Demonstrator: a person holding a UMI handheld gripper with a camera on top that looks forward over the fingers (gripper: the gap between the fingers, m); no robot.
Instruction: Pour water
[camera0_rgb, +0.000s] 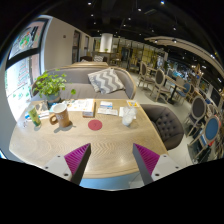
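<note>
A wooden table (90, 143) lies ahead of my gripper (112, 163). A tan mug (61, 115) with a handle stands at the table's left, next to a small green bottle-like thing (35, 117). A red round coaster (95, 125) lies at the table's middle, beyond the fingers. My gripper is open, its two magenta pads (76, 156) spread wide over the table's near edge, with nothing between them. The fingers are well short of the mug and the coaster.
A leafy potted plant (50, 86) stands at the table's far left. A book (82, 105) and a white box (128, 115) lie at the far side. A grey sofa (100, 80) sits behind the table, an armchair (168, 125) at its right, more chairs further right.
</note>
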